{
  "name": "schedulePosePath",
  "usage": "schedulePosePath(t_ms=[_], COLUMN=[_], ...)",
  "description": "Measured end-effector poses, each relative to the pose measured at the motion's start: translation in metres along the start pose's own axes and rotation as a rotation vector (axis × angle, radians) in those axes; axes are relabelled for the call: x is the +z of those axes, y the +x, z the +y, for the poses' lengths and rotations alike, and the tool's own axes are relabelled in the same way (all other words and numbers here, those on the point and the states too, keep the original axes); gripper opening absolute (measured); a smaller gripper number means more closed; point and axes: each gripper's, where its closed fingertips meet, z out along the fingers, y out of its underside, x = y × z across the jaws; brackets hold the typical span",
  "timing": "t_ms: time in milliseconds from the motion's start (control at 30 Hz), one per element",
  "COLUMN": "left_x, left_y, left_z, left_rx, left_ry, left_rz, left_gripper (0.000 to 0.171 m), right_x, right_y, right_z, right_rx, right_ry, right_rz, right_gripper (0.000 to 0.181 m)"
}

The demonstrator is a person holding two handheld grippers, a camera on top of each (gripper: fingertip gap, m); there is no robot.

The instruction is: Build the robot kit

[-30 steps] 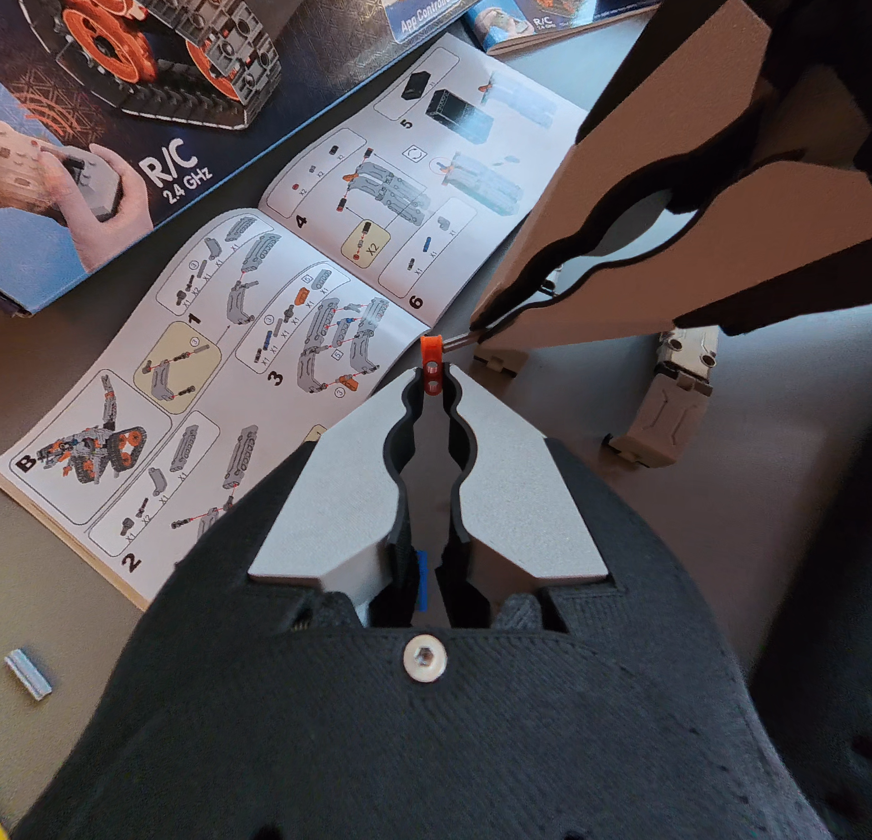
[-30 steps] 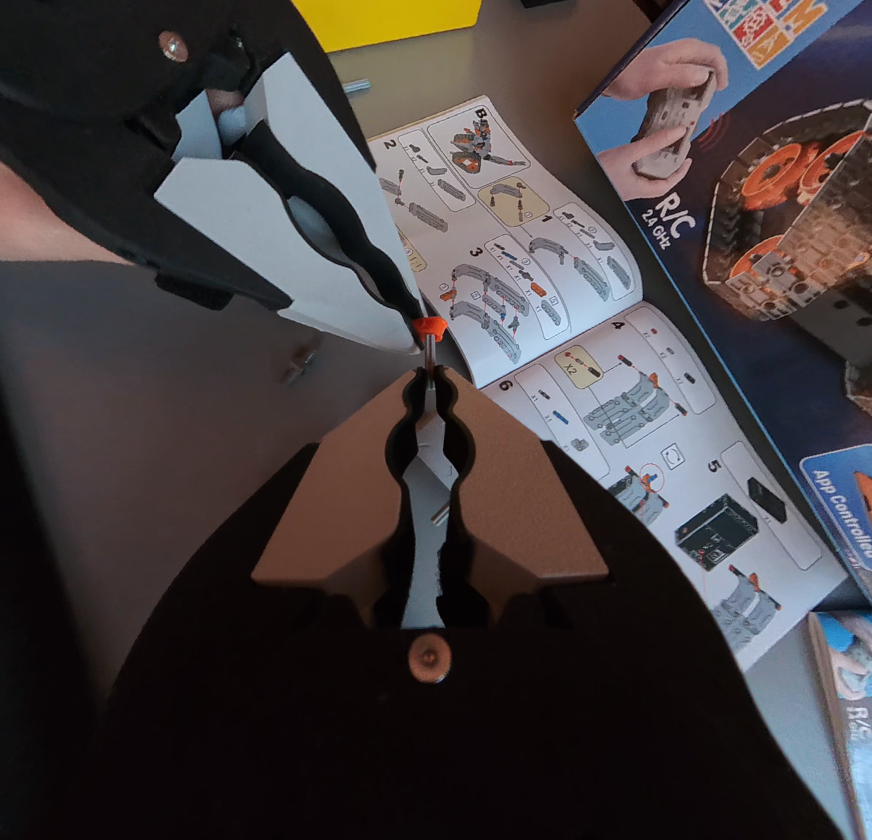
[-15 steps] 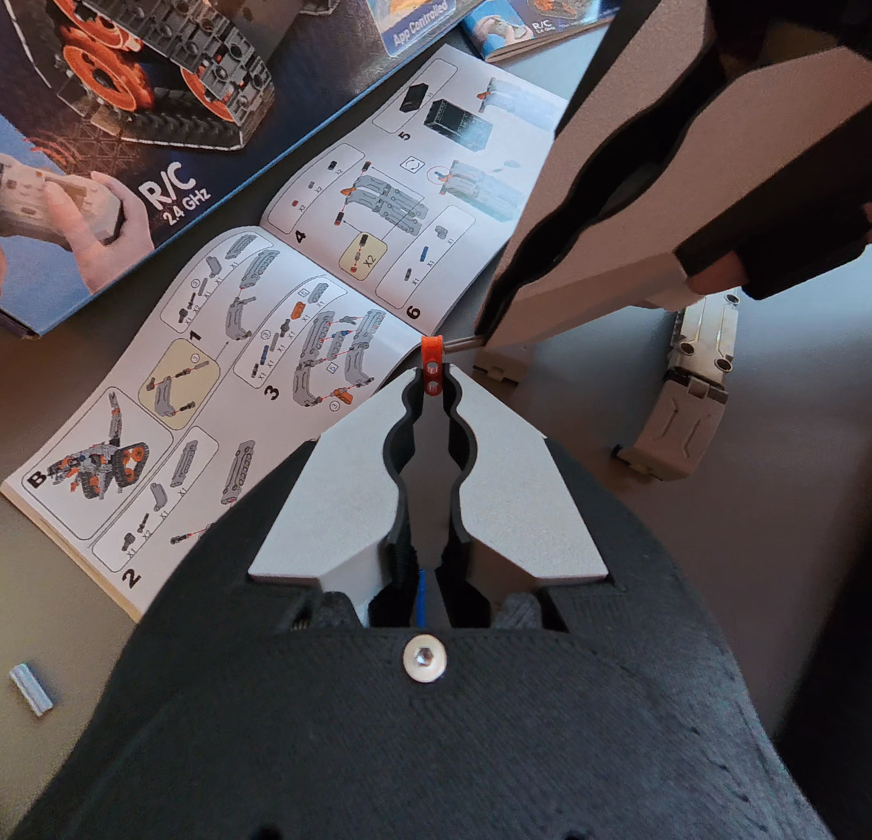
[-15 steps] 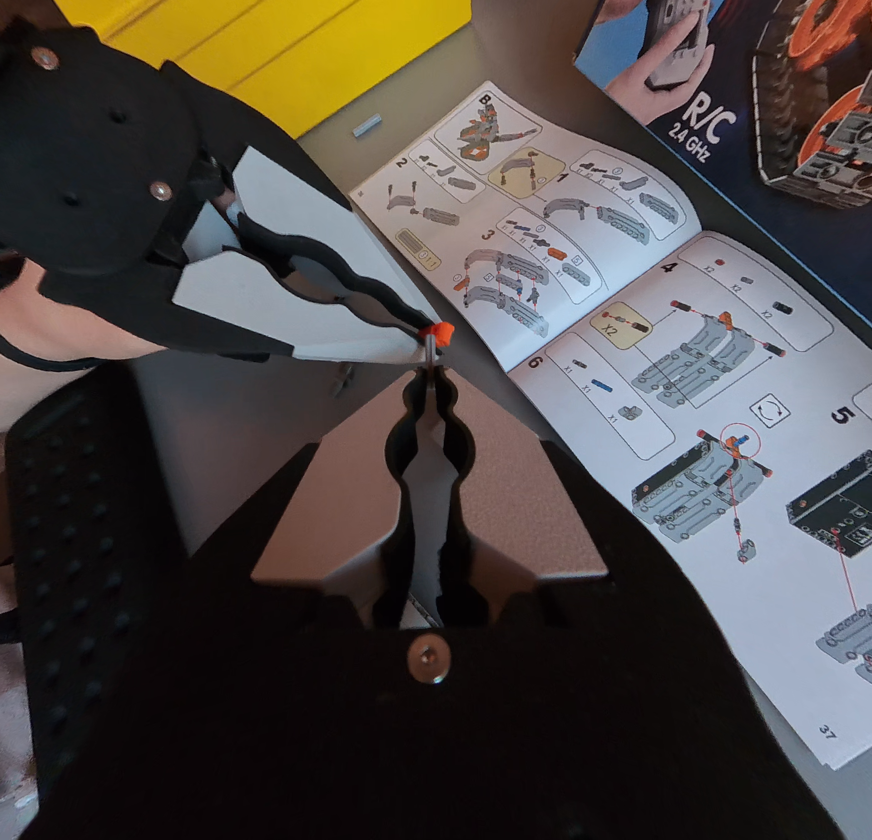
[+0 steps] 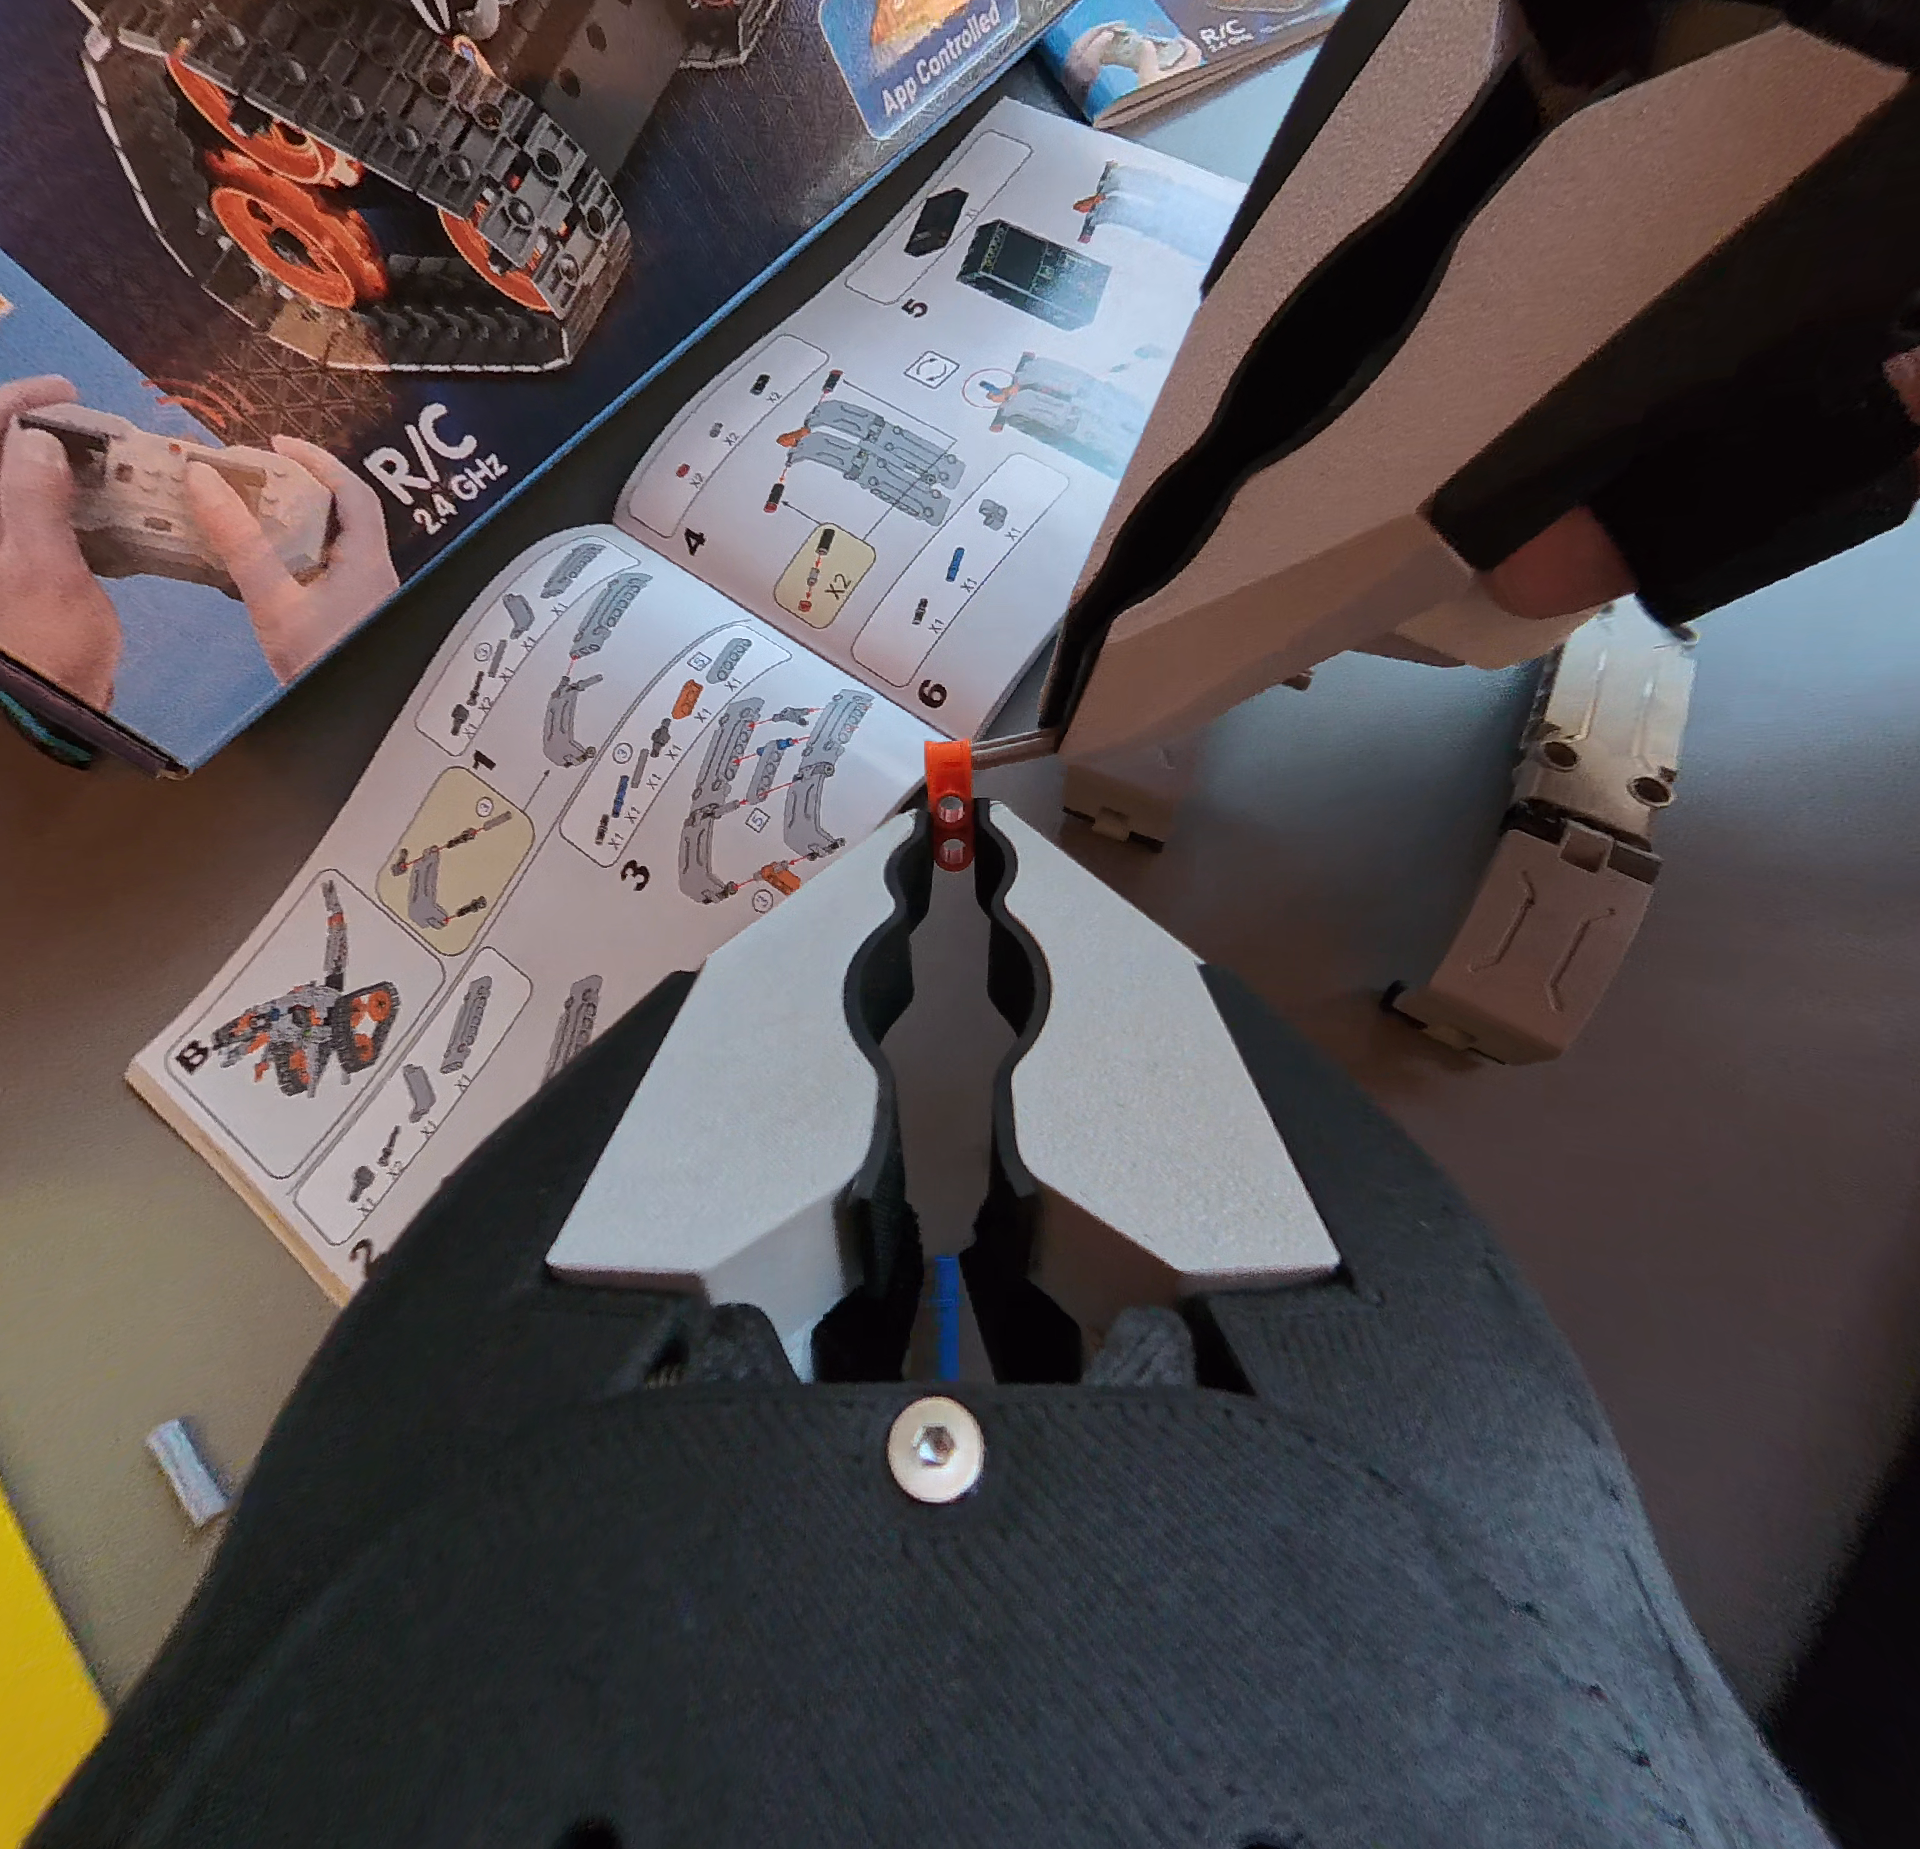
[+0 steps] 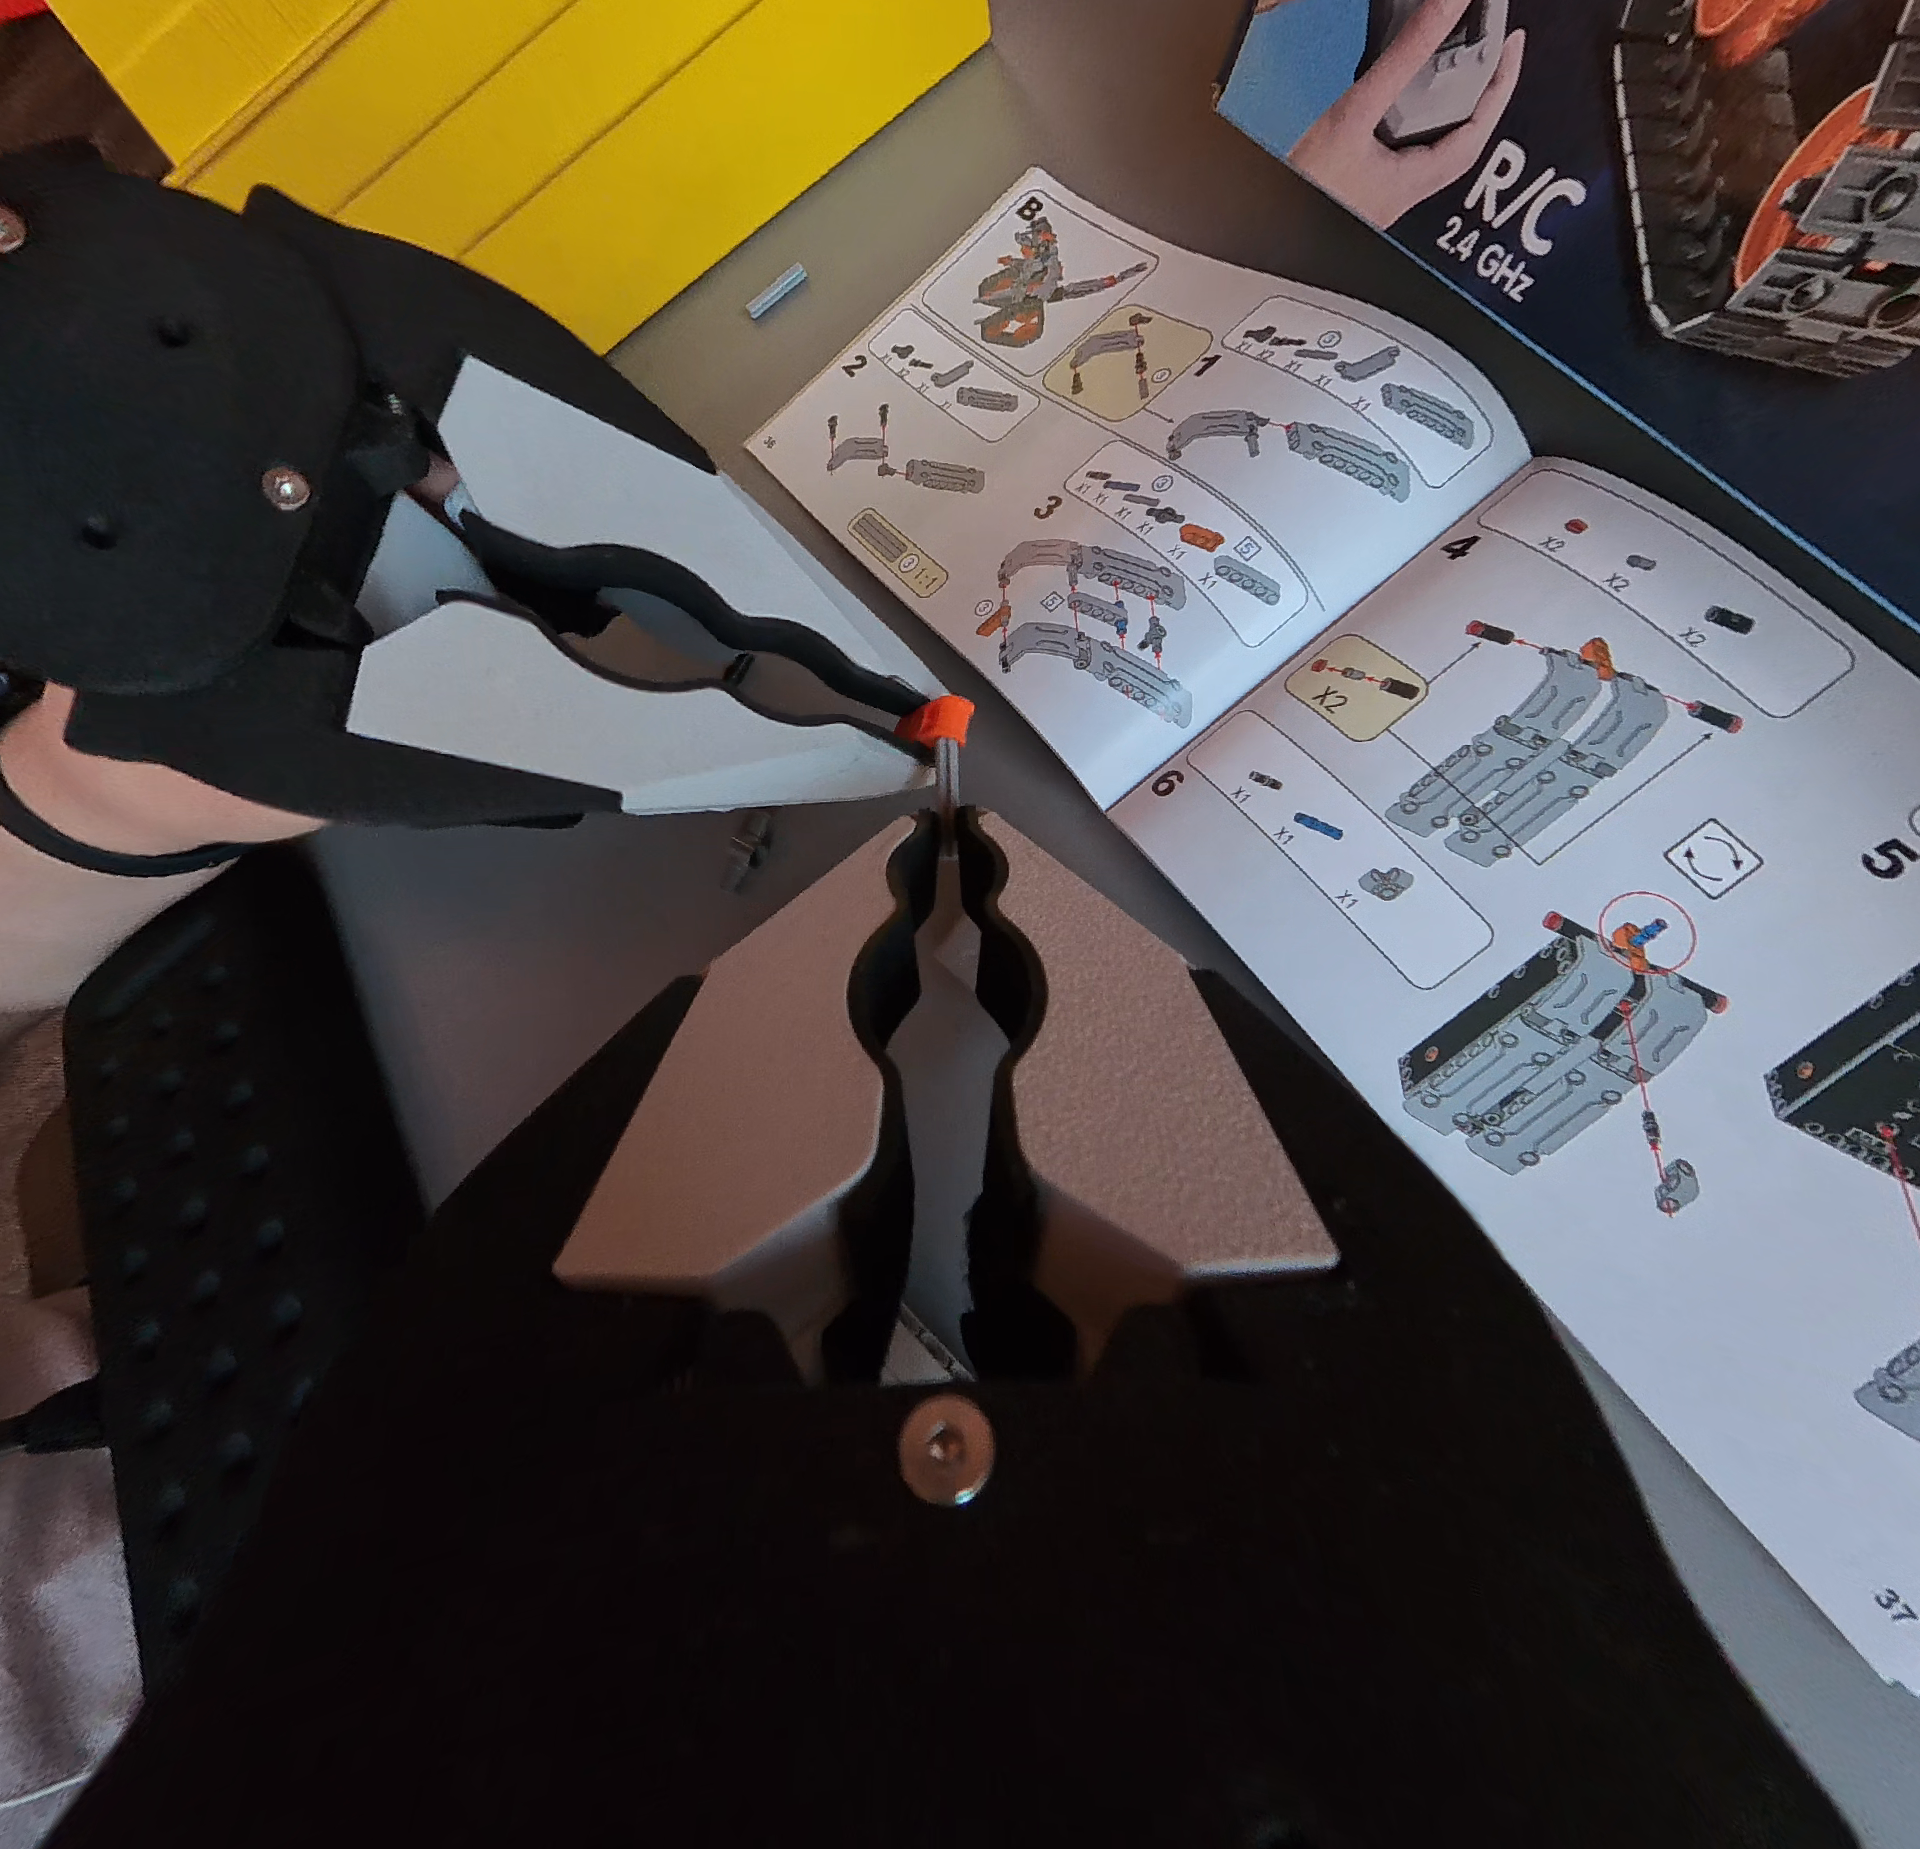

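My left gripper (image 5: 951, 831) is shut on a small orange connector (image 5: 949, 807), held above the grey table. My right gripper (image 6: 948, 831) is shut on a thin grey pin (image 6: 947, 783). The pin's far end sits in the orange connector's (image 6: 932, 723) upper loop. In the left wrist view the right gripper (image 5: 1055, 731) comes in from the upper right with the pin (image 5: 1010, 750) at its tips. In the right wrist view the left gripper (image 6: 914, 734) comes in from the left, held by a bare hand. The two grippers' tips nearly touch.
An open instruction booklet (image 5: 644, 760) (image 6: 1351, 656) lies under the grippers, with a printed toy box (image 5: 312, 241) (image 6: 1662, 137) beyond. Grey panel pieces (image 5: 1538, 864), a small grey part (image 5: 187, 1456) (image 6: 777, 291), a dark pin (image 6: 750, 843) and a yellow bin (image 6: 571, 85) lie around. The grippers are tip to tip, or close to it.
Both grippers stay shut and joined at the pin and connector. The right gripper has swung to a steeper angle, and its view has shifted toward the booklet and yellow bin.
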Motion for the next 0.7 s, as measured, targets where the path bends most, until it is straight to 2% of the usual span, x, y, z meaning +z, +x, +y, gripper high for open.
schedulePosePath(t_ms=[267,433,700], left_x=[0.0009,0.0030,0.0024], left_y=[-0.0059,-0.0081,-0.0104], left_z=[0.0006,0.0051,0.0065], left_rx=[0.100,0.120,-0.006], left_ry=[-0.025,-0.061,-0.056], left_rz=[-0.118,-0.144,-0.093], left_gripper=[0.006,0.006,0.006], right_x=[0.0026,0.0062,0.0093], right_y=[0.0016,0.0037,0.0042], right_z=[-0.0020,-0.0014,-0.0059], right_rx=[0.059,-0.009,-0.140], right_ry=[0.012,-0.016,-0.026], right_rz=[-0.002,0.067,0.174], right_gripper=[0.003,0.003,0.003])
